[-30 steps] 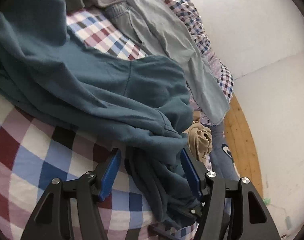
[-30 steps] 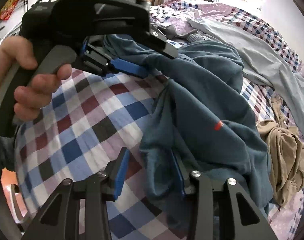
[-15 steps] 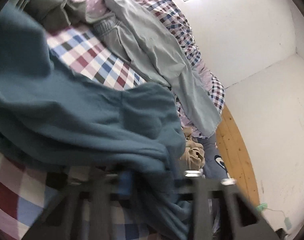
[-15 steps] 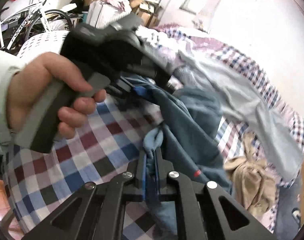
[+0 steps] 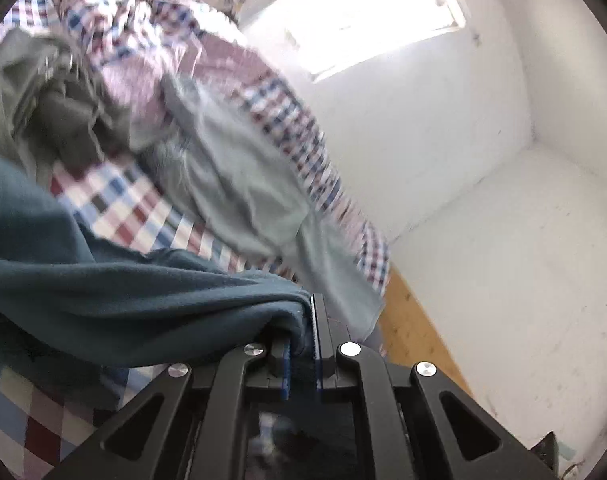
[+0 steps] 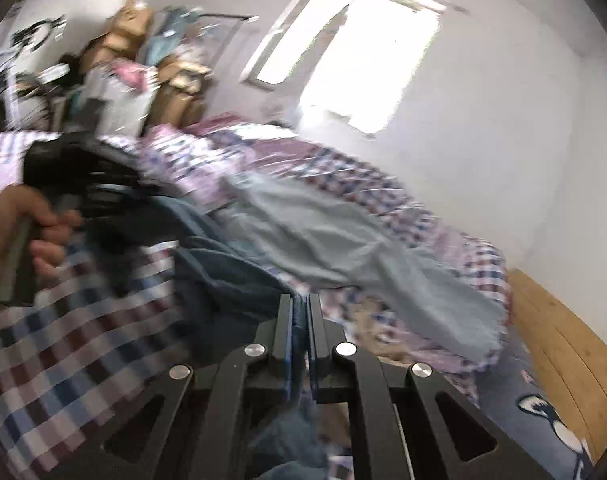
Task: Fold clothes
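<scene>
My left hand-held gripper (image 5: 301, 344) is clamped on a bunched edge of the teal sweatshirt (image 5: 103, 292), whose cloth is pinched between the blue pads and runs off to the left above the checked bedsheet (image 5: 139, 220). My right hand-held gripper (image 6: 300, 320) is also closed tight on a fold of the same sweatshirt (image 6: 231, 276), the fabric passing between its fingers and hanging below them. In the right wrist view my left hand (image 6: 19, 232) shows at the left edge, wrapped around the other gripper's handle. A pale grey-green garment (image 5: 243, 200) lies stretched across the bed behind the sweatshirt, and a darker grey garment (image 5: 67, 120) is heaped farther back. Both views are blurred. Wooden floor (image 6: 563, 336) shows beside the bed.
</scene>
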Available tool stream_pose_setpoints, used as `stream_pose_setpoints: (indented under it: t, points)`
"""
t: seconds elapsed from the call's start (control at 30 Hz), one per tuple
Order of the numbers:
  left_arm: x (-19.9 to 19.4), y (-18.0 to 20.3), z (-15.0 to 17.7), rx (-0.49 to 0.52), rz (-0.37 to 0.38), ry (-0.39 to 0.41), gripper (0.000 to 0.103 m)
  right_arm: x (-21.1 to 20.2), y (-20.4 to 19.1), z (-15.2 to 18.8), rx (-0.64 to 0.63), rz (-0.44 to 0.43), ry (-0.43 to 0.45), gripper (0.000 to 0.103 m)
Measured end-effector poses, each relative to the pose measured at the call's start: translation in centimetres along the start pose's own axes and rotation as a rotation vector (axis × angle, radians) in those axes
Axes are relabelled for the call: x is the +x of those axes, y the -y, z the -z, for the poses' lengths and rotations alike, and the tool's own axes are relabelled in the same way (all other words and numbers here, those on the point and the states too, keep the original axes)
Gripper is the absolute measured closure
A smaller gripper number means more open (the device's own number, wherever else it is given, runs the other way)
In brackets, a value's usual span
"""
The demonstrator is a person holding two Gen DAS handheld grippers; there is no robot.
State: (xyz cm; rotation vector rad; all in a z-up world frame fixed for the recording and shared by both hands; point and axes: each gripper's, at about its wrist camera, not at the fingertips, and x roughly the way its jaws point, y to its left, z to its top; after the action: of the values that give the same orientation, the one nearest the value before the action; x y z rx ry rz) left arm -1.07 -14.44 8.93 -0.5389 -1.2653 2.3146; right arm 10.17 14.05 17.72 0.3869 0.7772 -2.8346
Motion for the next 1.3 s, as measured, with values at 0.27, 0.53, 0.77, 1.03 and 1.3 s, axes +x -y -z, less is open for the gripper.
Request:
stream_pose_setpoints:
  t: [0.27,0.53,0.77,1.03,1.3]
  points:
    - [-5.6,2.1,-3.1,0.019,-0.004,0.242,0.097,-5.6,9.3,-0.8,0.339,0.357,0.189,0.099]
    - [-5.7,-1.8,-3.9,-0.028,-0.155,0.227,0.096,1.0,15.0,7.2,0.627,0.353,-0.112,0.098]
    - [-3.0,-2.3,-2.9,0.014,-0.23,0.126,0.096,6.2,14.7,13.0,0.64,0.387,-0.384,0.09]
    - [-3.3,-2.7,-2.8,0.003,-0.272,0.117,0.071,4.1,17.3,15.1,0.763,0.537,-0.373,0.071]
    - [-2.8,-1.8,-2.3,0.051,-0.295,0.089,0.021,5.4,8.6,8.3,0.571,-0.119,-0.17,0.07]
